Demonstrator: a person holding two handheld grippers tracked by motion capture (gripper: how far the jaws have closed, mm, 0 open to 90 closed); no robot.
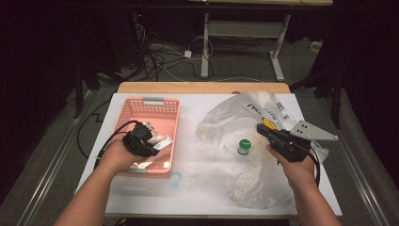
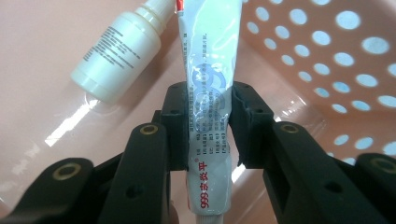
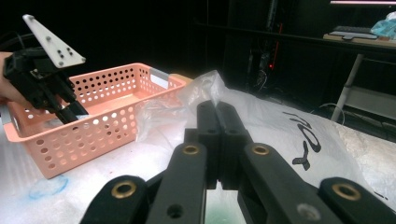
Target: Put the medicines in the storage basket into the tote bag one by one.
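Ointment tube [image 2: 208, 121] is clamped between the two black jaws of the left gripper [image 2: 208, 126], inside the pink basket [image 1: 165, 106], and a white bottle [image 2: 119, 53] is seen lying on the basket floor just beside it. The right gripper [image 3: 217, 140] is kept over the clear plastic bag [image 1: 244, 117], well apart, with its jaws pressed together and nothing between them. A small green-capped jar [image 1: 244, 147] is placed on the bag.

The table [image 1: 141, 197] has a white top with a bare wooden strip along its far edge. On its left half stands a pink perforated basket [image 1: 165, 141] with a grey handle at its far end. Near the basket's near right corner lies a small clear ring [image 1: 175, 180]. The right half carries a crumpled clear plastic bag [image 1: 226, 122] with dark lettering, and a small green-capped bottle [image 1: 243, 147] stands upright at the bag.
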